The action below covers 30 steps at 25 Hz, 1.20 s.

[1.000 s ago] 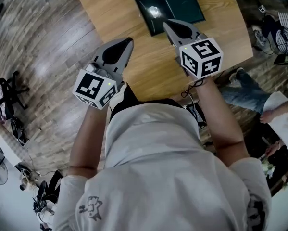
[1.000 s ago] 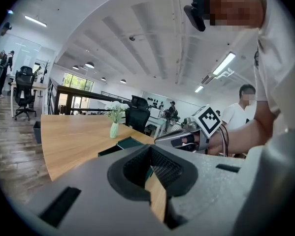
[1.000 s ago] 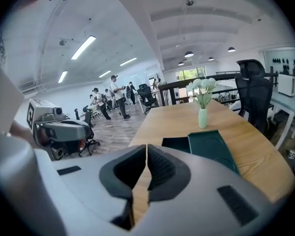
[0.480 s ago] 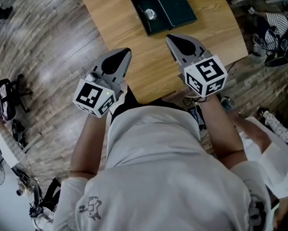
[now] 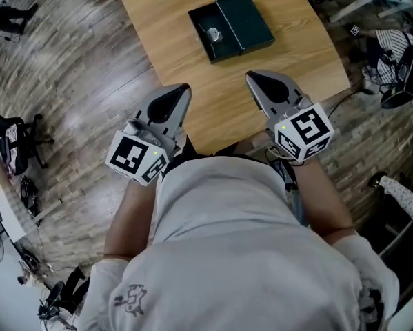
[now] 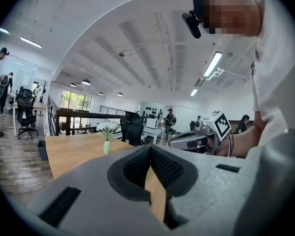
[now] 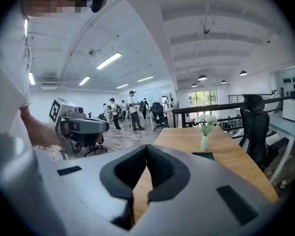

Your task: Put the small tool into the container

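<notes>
Left hand-held gripper (image 5: 180, 92) and right hand-held gripper (image 5: 256, 80) are clenched shut, empty, at the worktop (image 5: 296, 54) edge. The tool (image 5: 213, 33) appears to lie in the open container (image 5: 247, 21); a stray nudge could likely spill it.

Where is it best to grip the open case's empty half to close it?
Probably its outer right edge, coming from the right: the case lies open flat, hinged down the middle, and the tool sits in its left half.
</notes>
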Available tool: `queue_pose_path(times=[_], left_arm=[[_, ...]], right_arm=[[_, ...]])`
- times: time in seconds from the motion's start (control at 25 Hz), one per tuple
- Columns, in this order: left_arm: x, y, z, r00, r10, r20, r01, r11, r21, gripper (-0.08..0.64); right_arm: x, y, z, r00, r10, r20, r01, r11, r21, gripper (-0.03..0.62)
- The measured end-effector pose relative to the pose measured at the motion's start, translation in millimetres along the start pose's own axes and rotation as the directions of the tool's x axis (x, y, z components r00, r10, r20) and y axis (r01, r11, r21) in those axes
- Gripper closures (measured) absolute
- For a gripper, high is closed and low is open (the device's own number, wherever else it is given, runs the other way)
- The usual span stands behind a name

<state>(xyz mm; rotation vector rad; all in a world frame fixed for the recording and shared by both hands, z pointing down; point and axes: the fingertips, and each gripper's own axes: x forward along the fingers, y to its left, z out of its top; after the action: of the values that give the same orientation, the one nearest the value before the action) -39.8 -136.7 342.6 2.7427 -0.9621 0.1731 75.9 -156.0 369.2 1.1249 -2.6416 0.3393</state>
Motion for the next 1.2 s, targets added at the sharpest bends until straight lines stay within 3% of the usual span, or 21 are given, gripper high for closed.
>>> queue_pose_path(times=[0.36,0.68,1.2], left_arm=[[-18,-35,21,0.999,0.02,0.032,-0.021,0.999,0.041,0.554],[-27,-55,26,0.998,0.027,0.058,-0.03,0.998,0.056,0.554],[-74,-47,38,0.993,-0.105,0.055,0.098,0.988,0.116,0.554]], right_arm=[[-43,20,28,0.996,0.009,0.09,-0.005,0.999,-0.046,0.586],[-58,33,25,0.992,0.024,0.121,-0.016,0.998,-0.066,0.586],[-66,72,39,0.978,-0.142,0.154,0.148,0.989,-0.025,0.586]])
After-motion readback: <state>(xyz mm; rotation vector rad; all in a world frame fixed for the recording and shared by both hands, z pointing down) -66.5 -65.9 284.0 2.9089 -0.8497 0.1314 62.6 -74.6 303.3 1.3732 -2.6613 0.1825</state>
